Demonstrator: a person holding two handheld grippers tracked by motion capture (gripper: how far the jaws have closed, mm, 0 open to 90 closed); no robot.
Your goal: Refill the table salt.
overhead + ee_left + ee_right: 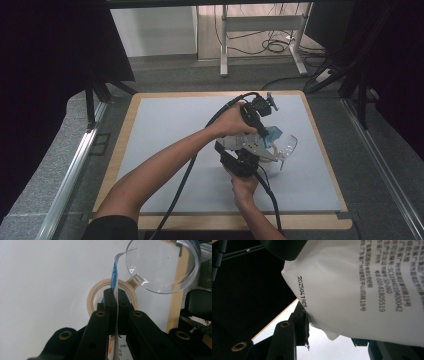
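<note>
**A:** What are the two claws holding?

**B:** A small packet (362, 290), white with black print on one face and blue on the other. The left claw (113, 296) is clenched on the packet's thin edge; in the left gripper view the sheet runs up between the two pressed-together jaws and curls toward a clear plastic cup (162, 265).

**A:** And the right claw?

**B:** The right claw (332, 327) has its jaws part-way apart with the packet's lower corner between them. In the right gripper view one jaw pad touches the crumpled corner; the other jaw is mostly hidden behind the packet, so I read it as grasping the packet.

**A:** Where is all this on the table?

**B:** Right of the middle of the table (165, 150), which has a pale grey mat and a wooden rim. In the high view the packet (273, 134) shows as a blue patch held above the mat between the two hands, the left hand (232, 122) on the far side and the right hand (243, 186) nearer the person.

**A:** Anything else close by?

**B:** A roll of tape (92, 298) lies flat on the mat below the left claw, and the clear cup (287, 146) lies on its side just beside it, its open mouth facing the left gripper's camera.
</note>
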